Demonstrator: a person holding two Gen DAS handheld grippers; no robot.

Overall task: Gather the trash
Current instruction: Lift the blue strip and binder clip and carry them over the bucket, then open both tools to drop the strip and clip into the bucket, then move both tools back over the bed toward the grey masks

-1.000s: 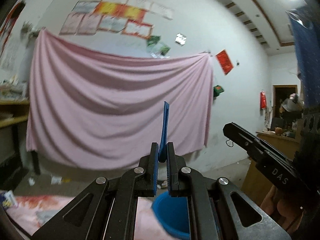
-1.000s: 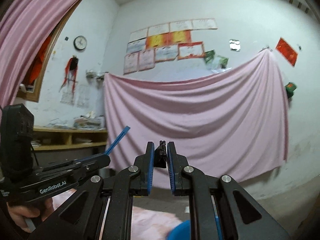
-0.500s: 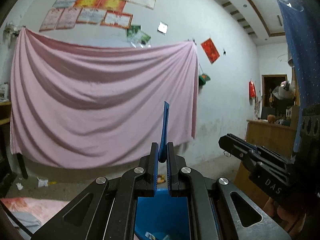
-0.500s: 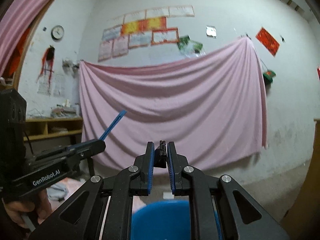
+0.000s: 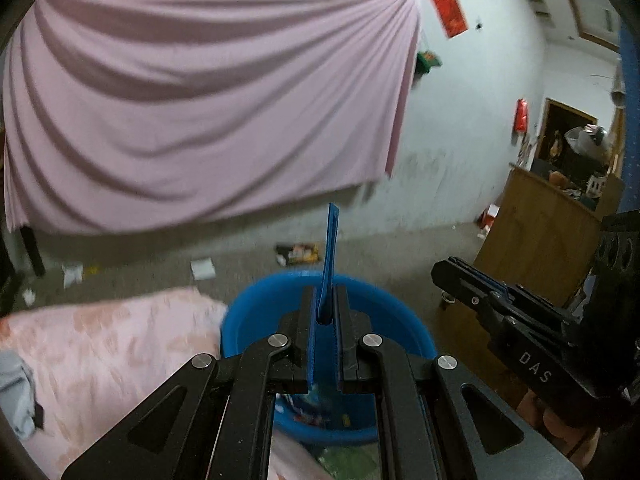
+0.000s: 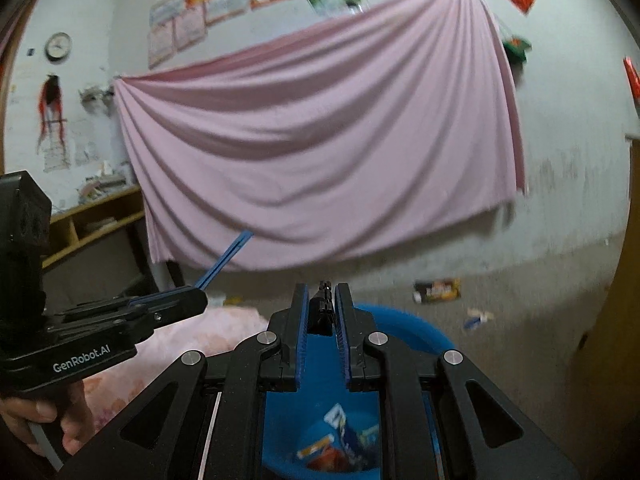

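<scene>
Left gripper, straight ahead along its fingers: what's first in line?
Likely the far rim of the blue tub, just past the left gripper, which is shut on a blue strip. Beyond that, littered floor. Depth is unclear.

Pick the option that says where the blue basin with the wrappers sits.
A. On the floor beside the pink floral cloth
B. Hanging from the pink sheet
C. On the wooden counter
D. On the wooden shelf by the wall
A: the blue basin sits low, right next to the pink floral cloth, with wrappers inside it.
</scene>
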